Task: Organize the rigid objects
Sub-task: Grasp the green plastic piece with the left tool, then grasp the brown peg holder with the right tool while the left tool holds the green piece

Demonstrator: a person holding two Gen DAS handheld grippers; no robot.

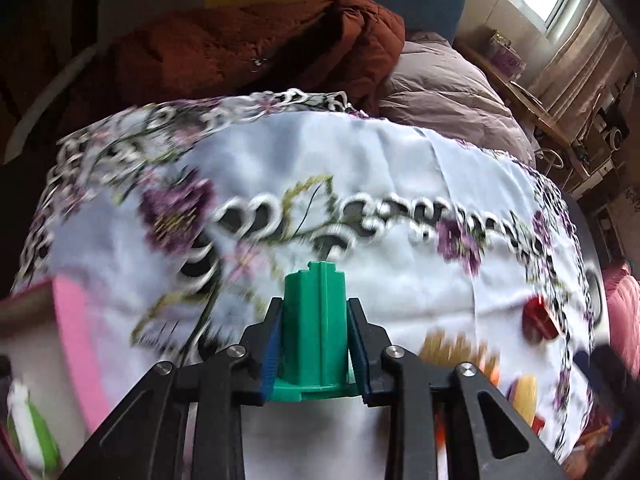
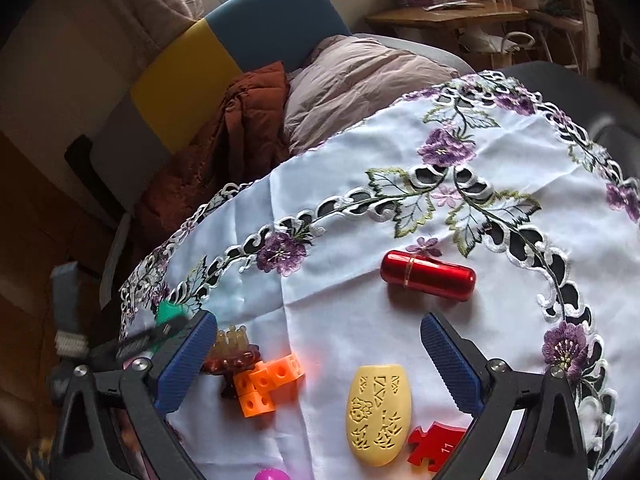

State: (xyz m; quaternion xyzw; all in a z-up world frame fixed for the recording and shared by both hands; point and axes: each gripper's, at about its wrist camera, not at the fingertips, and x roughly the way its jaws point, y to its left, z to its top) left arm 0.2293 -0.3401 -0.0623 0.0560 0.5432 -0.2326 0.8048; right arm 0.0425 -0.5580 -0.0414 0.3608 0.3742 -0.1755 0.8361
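At lower centre of the left wrist view, the left gripper point(image 1: 316, 344) clamps a green plastic piece point(image 1: 314, 328), while the right gripper point(image 2: 320, 356) gapes wide over the yellow oval point(image 2: 378, 414).

Left gripper point(image 1: 314, 322) fingers clamped tight, angled steeply down, right gripper point(image 2: 318, 330) fingers spread wide, tilted down

The only readable mark is the white number "11" printed on the red jigsaw piece point(image 2: 436, 446), which lies on the white embroidered cloth point(image 2: 344, 304) just beside the yellow patterned oval point(image 2: 378, 414). The oval carries cut-out flower and triangle shapes, no letters. Nothing else can be read.
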